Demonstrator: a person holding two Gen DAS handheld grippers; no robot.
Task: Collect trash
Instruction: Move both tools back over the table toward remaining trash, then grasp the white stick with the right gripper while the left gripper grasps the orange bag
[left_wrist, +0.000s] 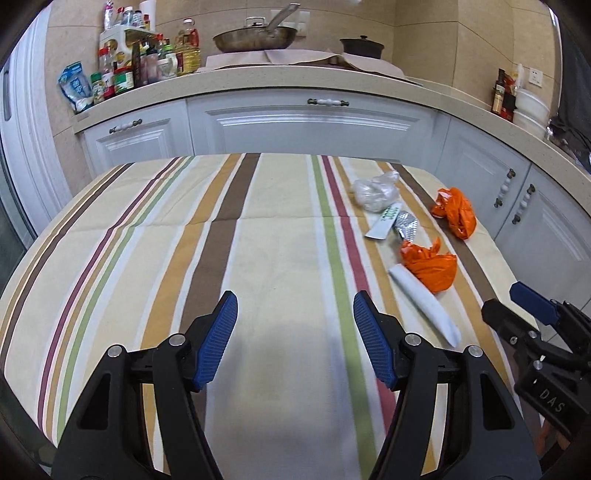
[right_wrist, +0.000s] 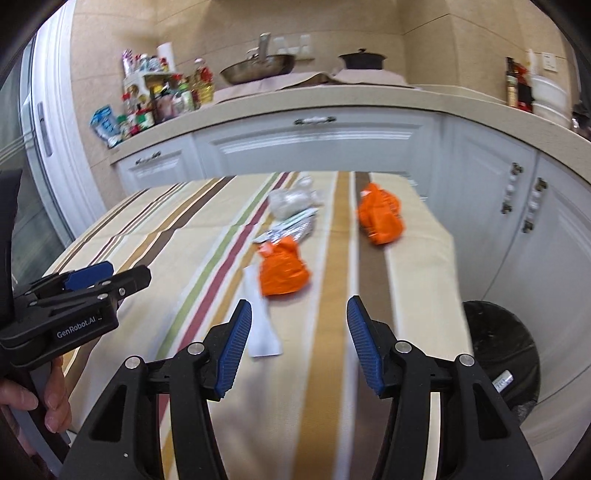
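trash lies in a loose cluster on the right half of the striped tablecloth (left_wrist: 258, 240): 2 crumpled orange bags, near one (right_wrist: 282, 271) and far one (right_wrist: 380, 214); a clear plastic wad (left_wrist: 375, 192); a foil blister pack (left_wrist: 406, 225); a green-printed white sachet (left_wrist: 384, 221); a long white wrapper (left_wrist: 424, 306). black-lined bin (right_wrist: 498, 350) sits on the floor just past the table's right edge.

left gripper (left_wrist: 293, 325): jaws apart, nothing between them, only bare cloth below. right gripper (right_wrist: 299, 330): jaws apart, empty; white wrapper just beside its left pad.

handling, judged: all pieces look very light and soft. bags crush and spring back, so pinch a raised fold. the flat wrapper likely slides on the cloth; take it by an end. foil is slick, with thin edges.
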